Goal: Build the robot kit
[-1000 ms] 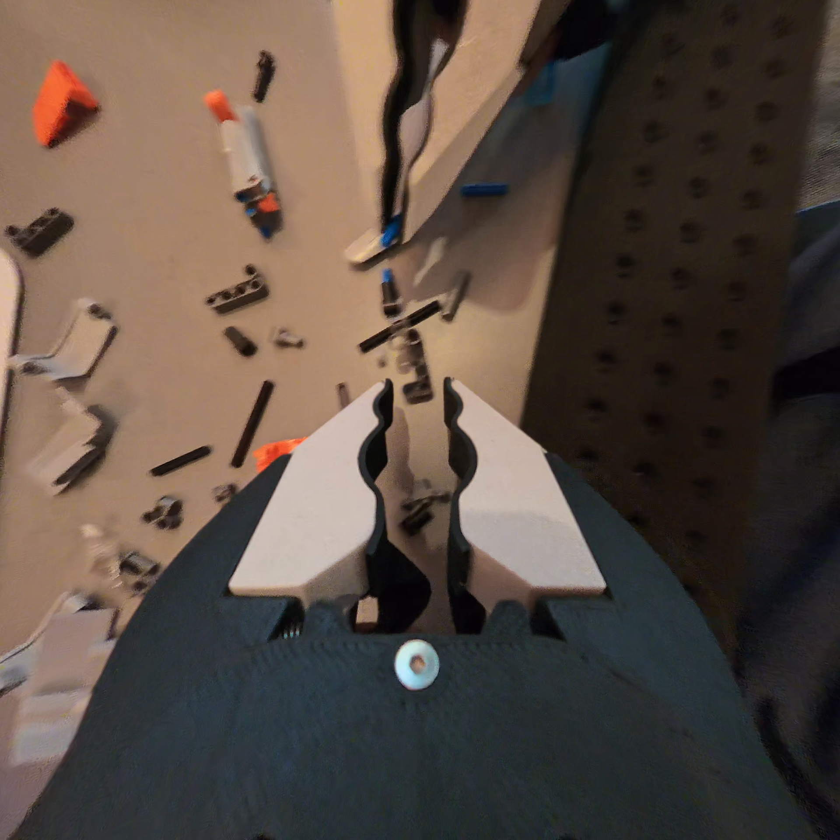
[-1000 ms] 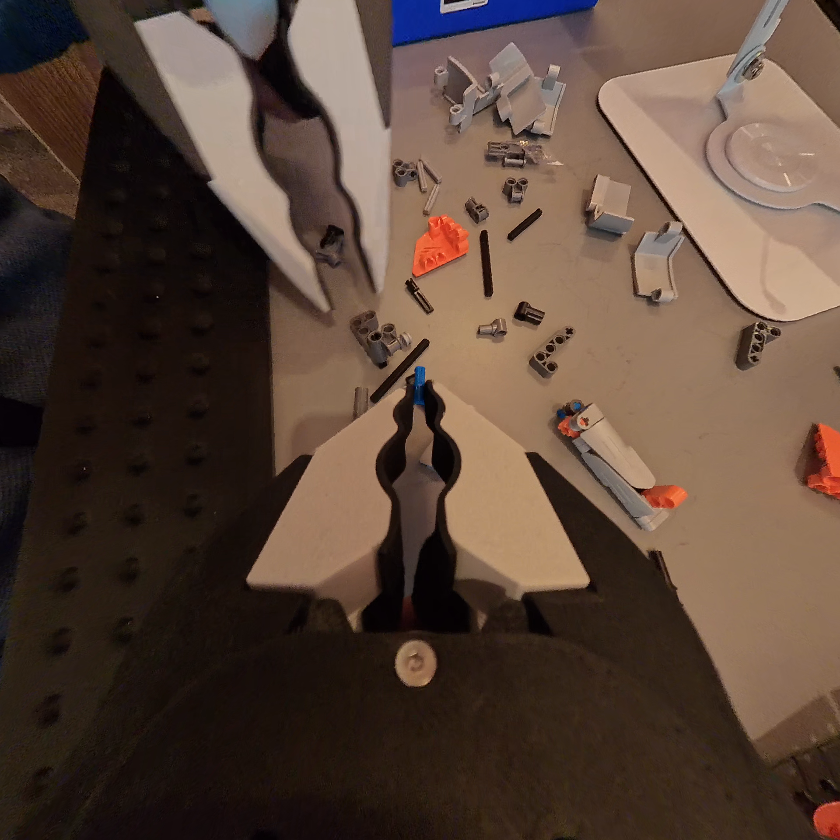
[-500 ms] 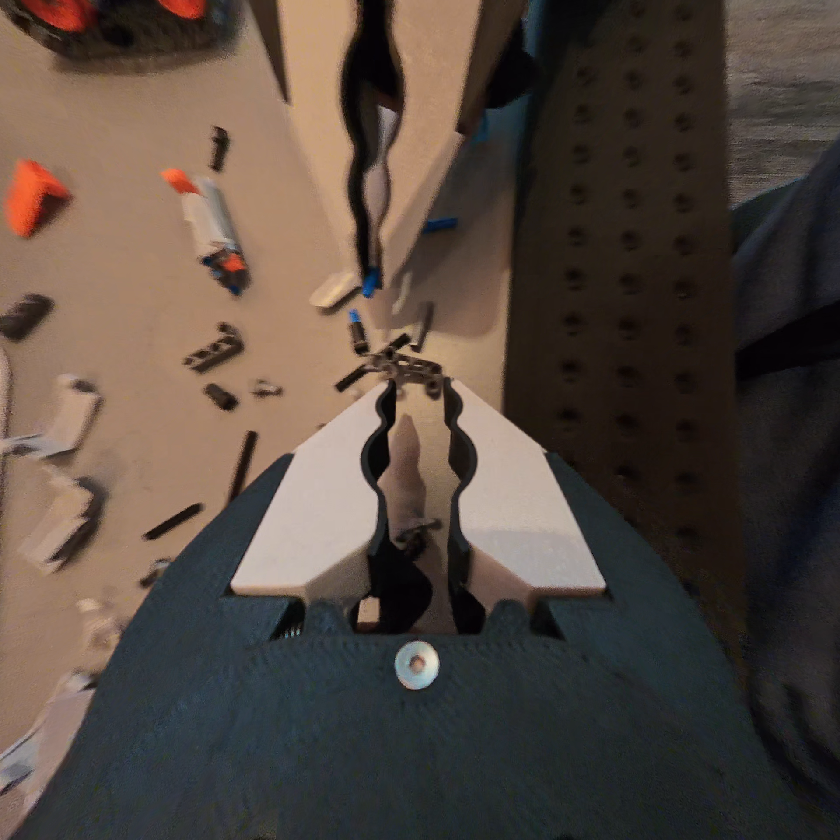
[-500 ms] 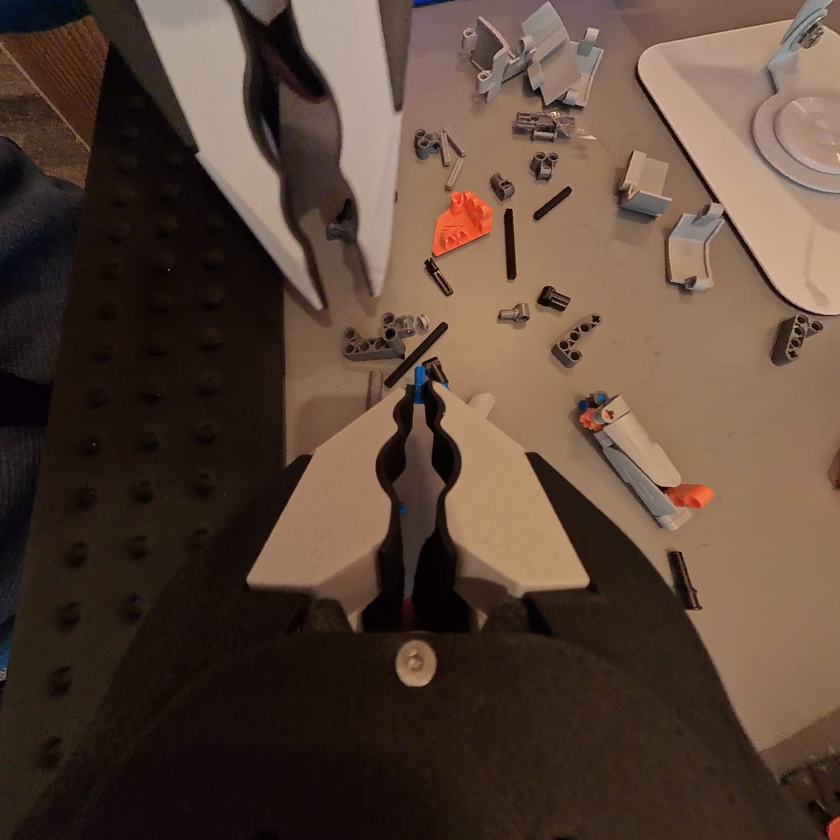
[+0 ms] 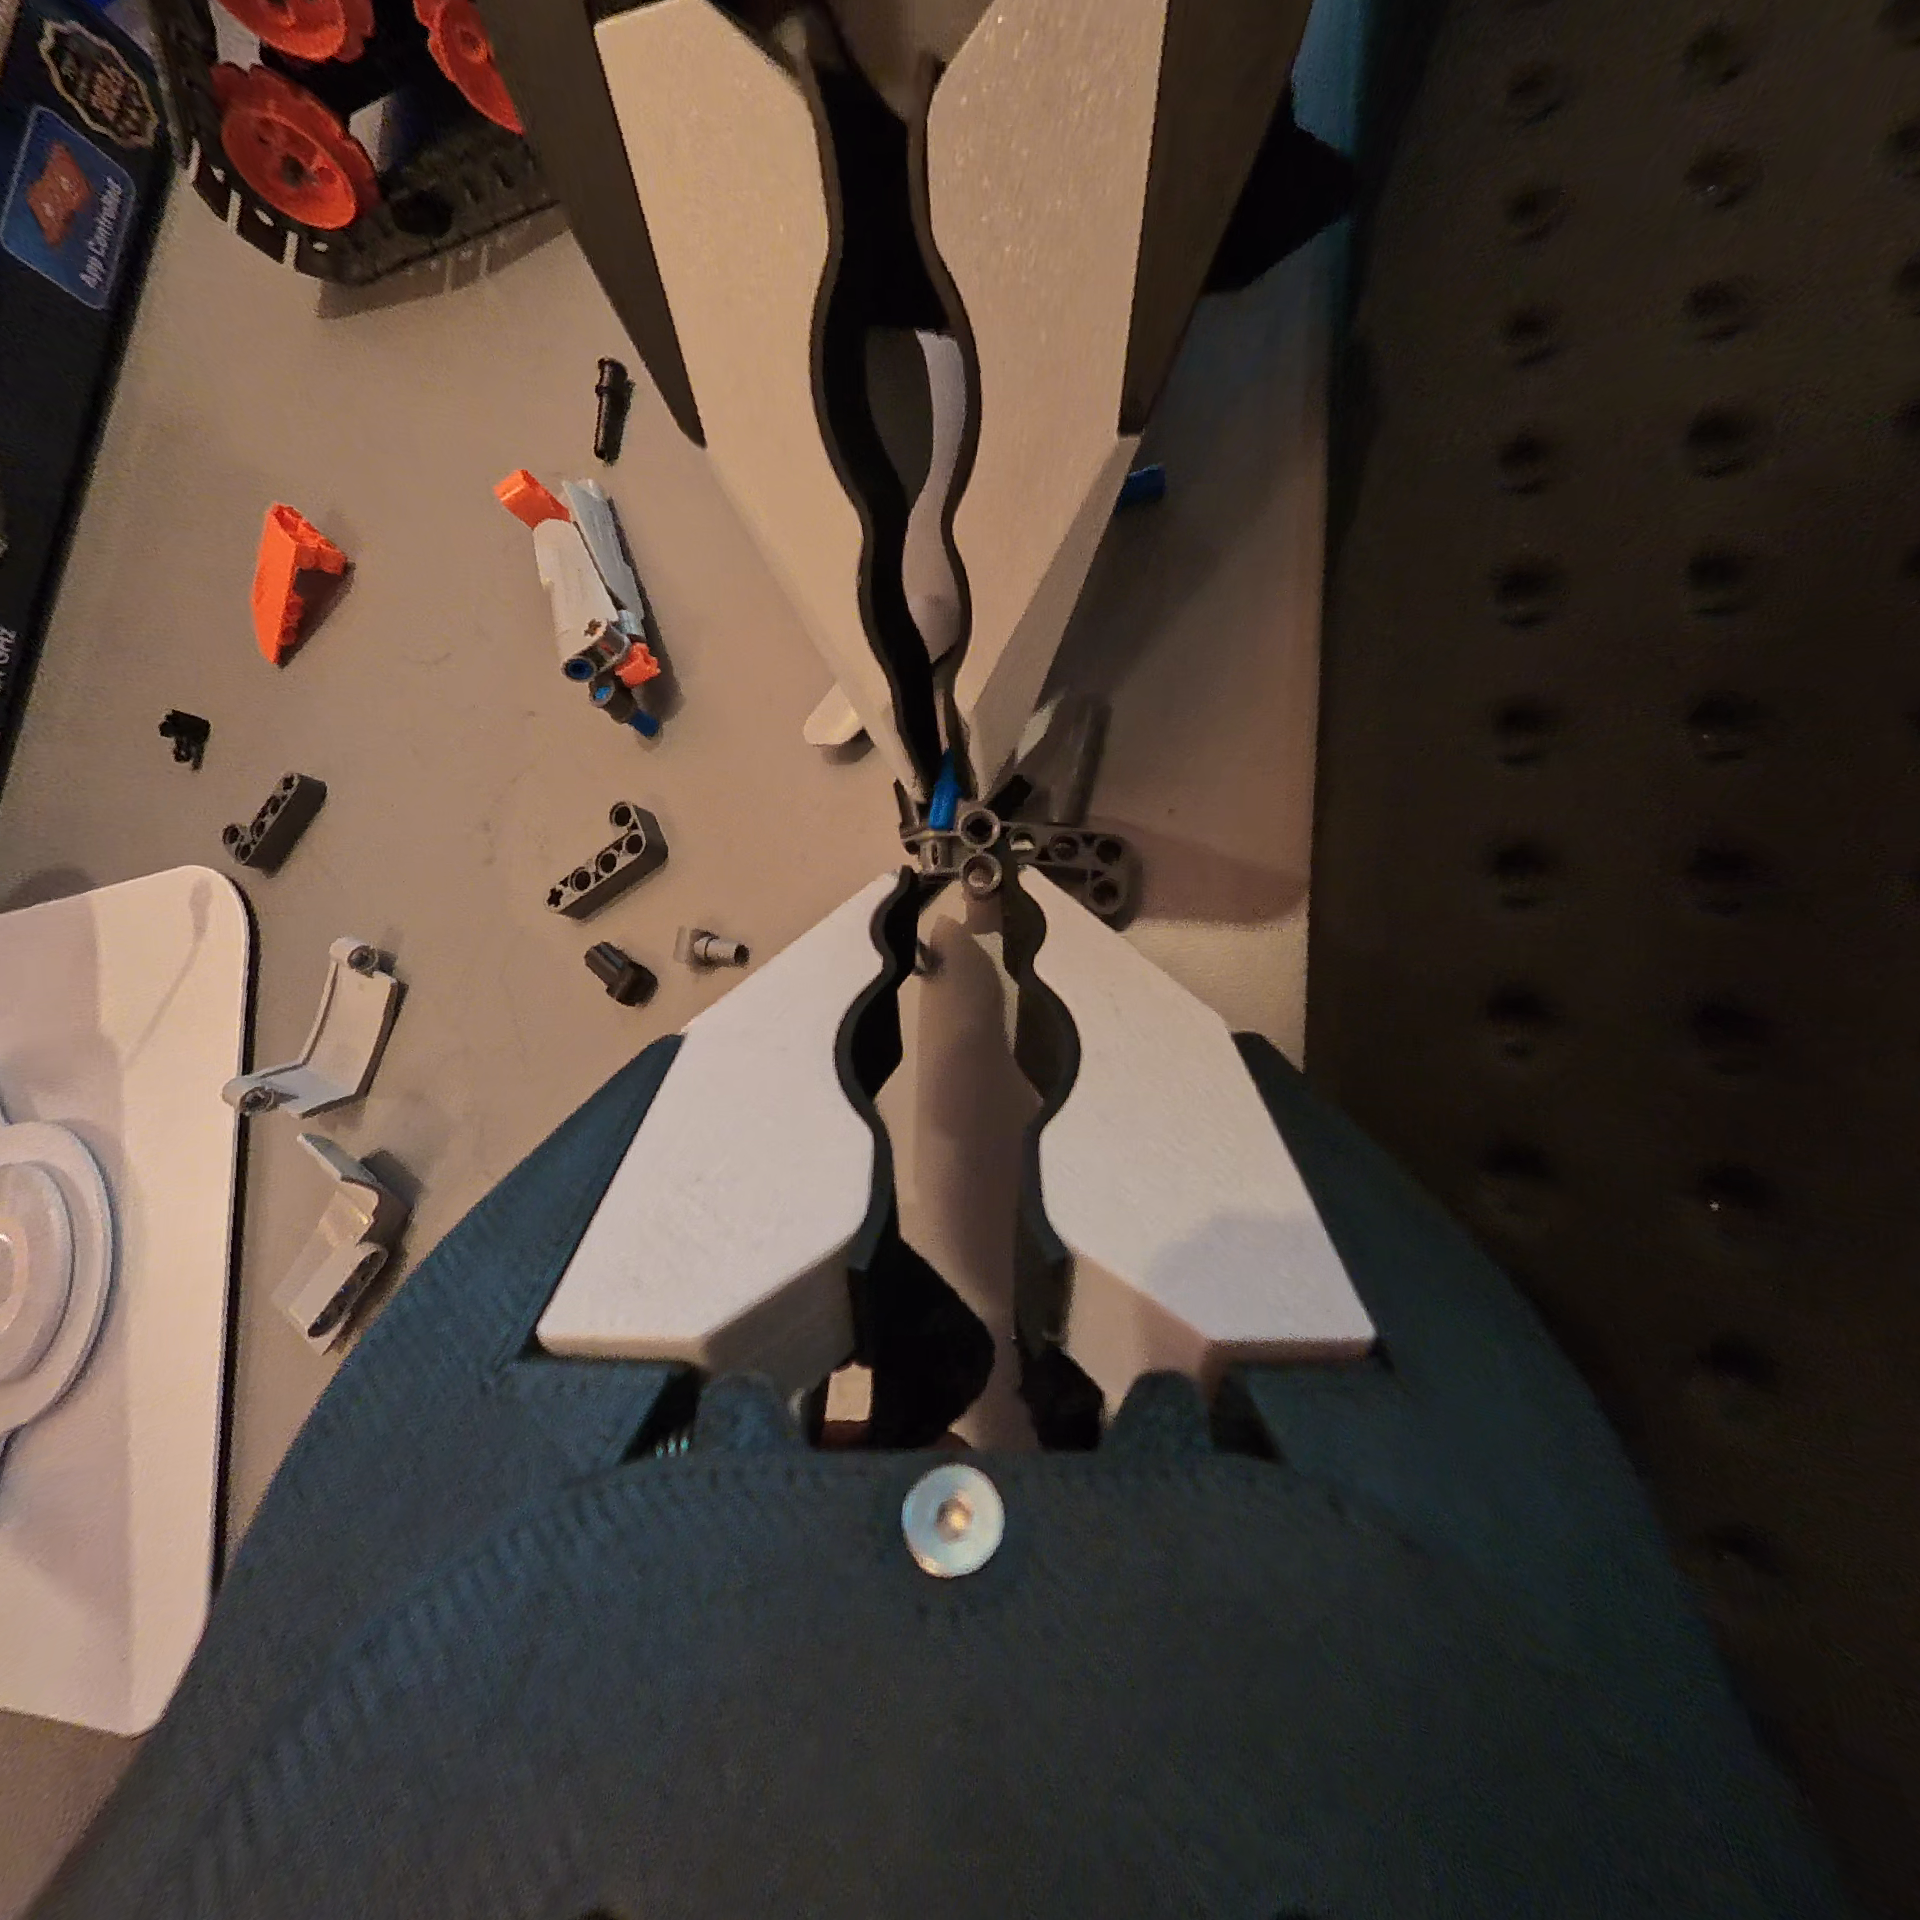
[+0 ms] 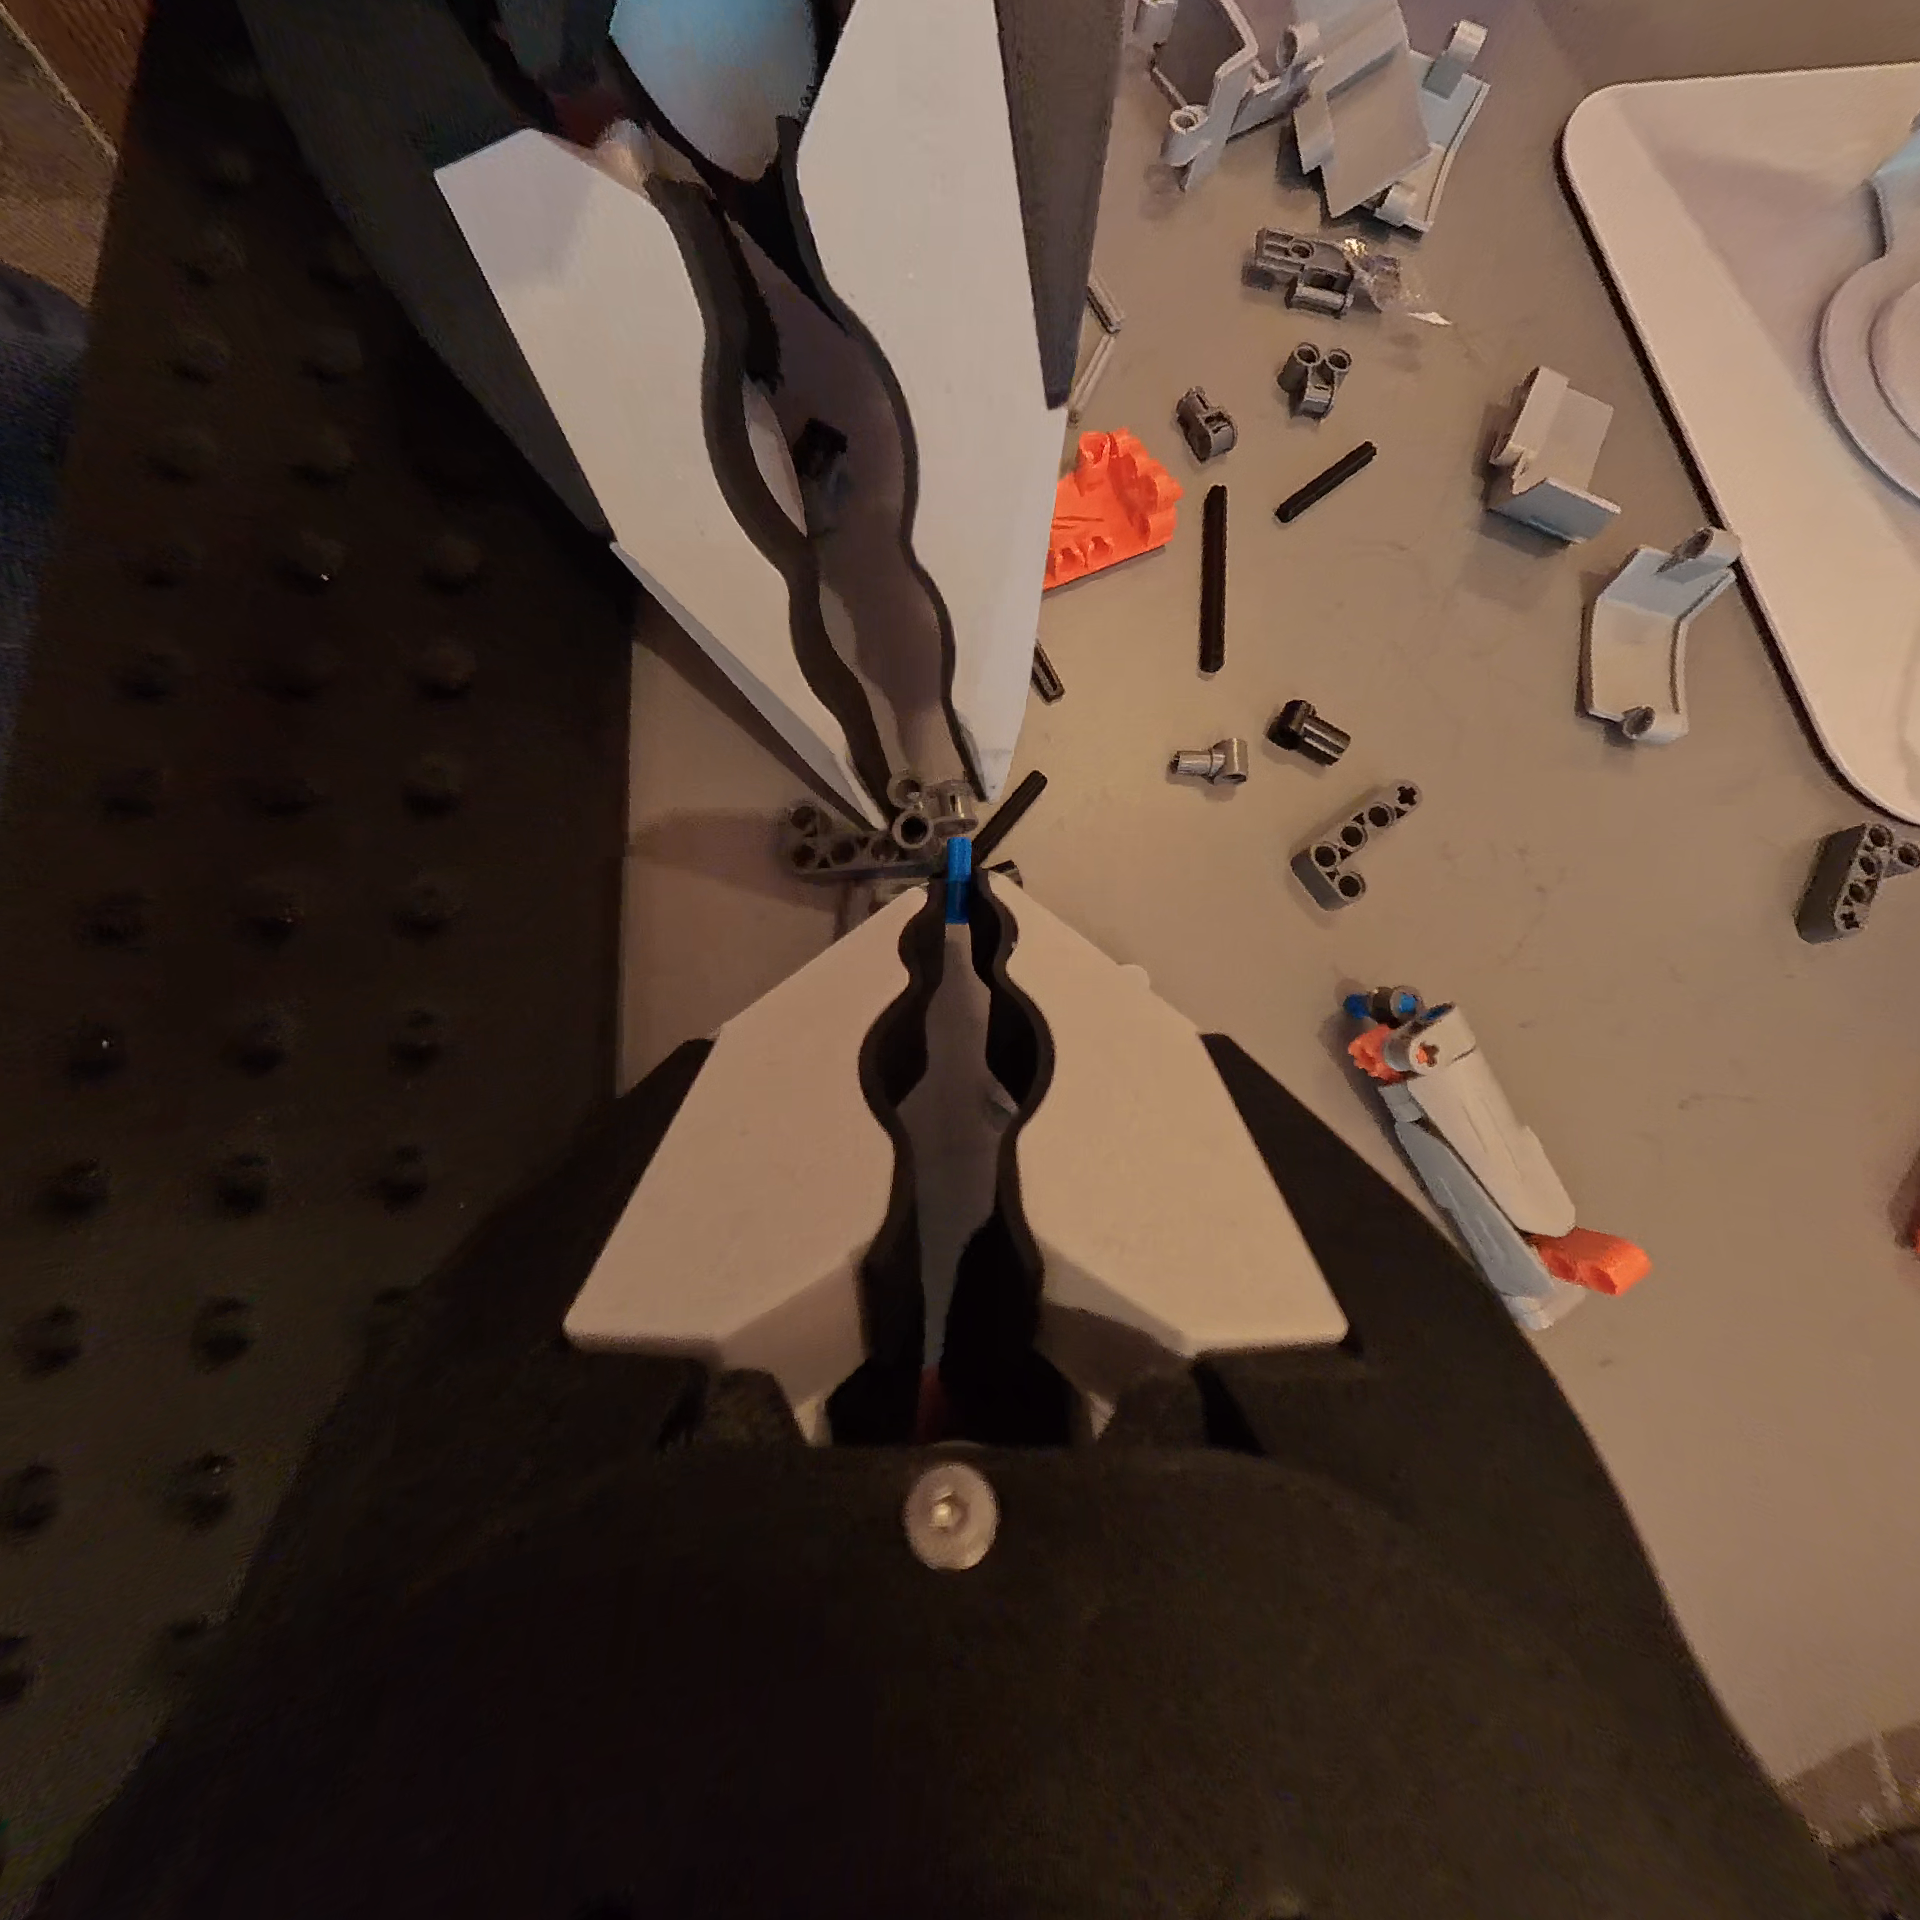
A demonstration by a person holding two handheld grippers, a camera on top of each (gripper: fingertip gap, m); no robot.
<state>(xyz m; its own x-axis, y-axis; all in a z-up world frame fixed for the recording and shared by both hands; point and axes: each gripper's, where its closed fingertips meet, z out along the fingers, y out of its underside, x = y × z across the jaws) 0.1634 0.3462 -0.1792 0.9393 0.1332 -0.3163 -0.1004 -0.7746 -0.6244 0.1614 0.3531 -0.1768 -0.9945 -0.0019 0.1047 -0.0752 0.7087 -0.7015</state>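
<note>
Over the desk, tip to tip, the right tool is clamped on a blue pin while the left tool grips a grey connector, just above a bent beam.

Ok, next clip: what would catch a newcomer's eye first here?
The two tools meeting tip to tip above the grey table: the right tool pinches a blue pin, while the left tool grips a small dark grey connector. Next, the orange wedge piece among scattered grey and black parts, and the orange-wheeled model at the table's far corner.
</note>
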